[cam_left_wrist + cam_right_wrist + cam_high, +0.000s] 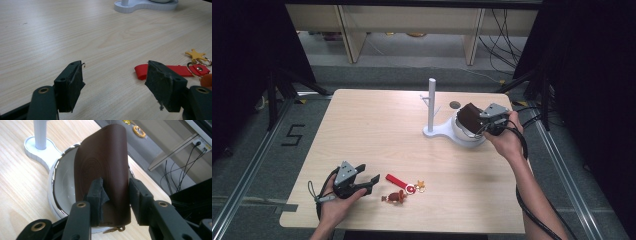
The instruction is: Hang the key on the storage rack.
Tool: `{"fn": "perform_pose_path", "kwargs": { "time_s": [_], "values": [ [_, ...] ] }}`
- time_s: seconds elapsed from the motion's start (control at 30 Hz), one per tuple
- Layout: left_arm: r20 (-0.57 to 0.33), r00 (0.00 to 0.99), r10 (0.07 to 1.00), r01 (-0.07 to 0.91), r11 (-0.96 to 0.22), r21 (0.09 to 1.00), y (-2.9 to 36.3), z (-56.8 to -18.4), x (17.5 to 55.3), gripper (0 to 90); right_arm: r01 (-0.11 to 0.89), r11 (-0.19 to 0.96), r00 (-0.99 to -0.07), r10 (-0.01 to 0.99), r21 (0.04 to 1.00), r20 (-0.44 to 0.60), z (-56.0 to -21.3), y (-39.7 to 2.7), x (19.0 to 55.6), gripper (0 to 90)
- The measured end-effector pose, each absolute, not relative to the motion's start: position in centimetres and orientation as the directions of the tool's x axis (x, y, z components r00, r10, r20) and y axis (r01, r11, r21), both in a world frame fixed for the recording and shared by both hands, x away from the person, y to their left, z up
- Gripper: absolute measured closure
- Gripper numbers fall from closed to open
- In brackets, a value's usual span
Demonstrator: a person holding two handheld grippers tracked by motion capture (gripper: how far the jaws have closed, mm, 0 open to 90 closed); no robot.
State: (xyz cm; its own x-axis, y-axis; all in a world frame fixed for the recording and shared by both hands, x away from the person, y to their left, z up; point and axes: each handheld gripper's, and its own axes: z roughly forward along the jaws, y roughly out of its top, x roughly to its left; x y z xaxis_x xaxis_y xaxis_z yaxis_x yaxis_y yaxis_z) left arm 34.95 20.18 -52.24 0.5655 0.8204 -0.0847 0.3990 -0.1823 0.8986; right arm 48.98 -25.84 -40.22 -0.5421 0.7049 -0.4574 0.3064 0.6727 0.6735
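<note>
A: Where is the brown leather pouch?

B: Clamped between the jaws of the right gripper, held upright over the white dish at about three o'clock on the table. In the right gripper view the two pads pinch its lower half, and a small metal clasp hangs at its bottom edge.

A: How close is that to the table's edge?

B: Near. The dish sits close to the right-hand edge, and its base runs on toward nine o'clock into a foot that carries a white post. The post stands just beside the dish, so there is little room on that side.

A: And the left gripper?

B: Its jaws stand apart with nothing between them, low at seven o'clock, near the front edge of the table. Just past its tips, toward three o'clock, lie a red strap with a ring and a yellow star charm, and a small brown figure beside them.

A: Open room?

B: The whole left half and centre of the table are bare wood, from nine o'clock round to twelve.
</note>
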Motion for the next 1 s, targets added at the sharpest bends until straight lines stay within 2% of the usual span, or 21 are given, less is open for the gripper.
{"fn": "perform_pose_path", "kwargs": {
  "time_s": [0.33,0.6,0.83,0.93,1.0],
  "values": [
    [-0.087,0.567,0.819,0.399,-0.18,0.899,20.1,-52.2,34.9,28.8,0.334,0.665,-0.544,0.715,0.668,-0.44,-41.7,-26.3,49.7,63.5],
    [-0.087,0.568,0.818,0.398,-0.181,0.899,20.1,-52.2,34.9,28.8,0.359,0.63,-0.521,0.748,0.689,-0.412,-41.5,-27.3,49.4,54.9],
    [-0.084,0.572,0.816,0.399,-0.187,0.898,20.2,-52.2,35.0,27.3,0.41,0.508,-0.477,0.827,0.757,-0.297,-41.2,-27.8,47.9,47.1],
    [-0.089,0.581,0.809,0.397,-0.187,0.899,20.2,-52.0,35.0,26.2,0.424,0.437,-0.465,0.857,0.794,-0.224,-41.5,-27.9,47.2,47.0],
    [-0.093,0.586,0.805,0.394,-0.183,0.901,20.2,-51.9,34.9,25.6,0.398,0.439,-0.472,0.851,0.806,-0.23,-41.8,-28.1,46.9,47.0]
  ]
}}
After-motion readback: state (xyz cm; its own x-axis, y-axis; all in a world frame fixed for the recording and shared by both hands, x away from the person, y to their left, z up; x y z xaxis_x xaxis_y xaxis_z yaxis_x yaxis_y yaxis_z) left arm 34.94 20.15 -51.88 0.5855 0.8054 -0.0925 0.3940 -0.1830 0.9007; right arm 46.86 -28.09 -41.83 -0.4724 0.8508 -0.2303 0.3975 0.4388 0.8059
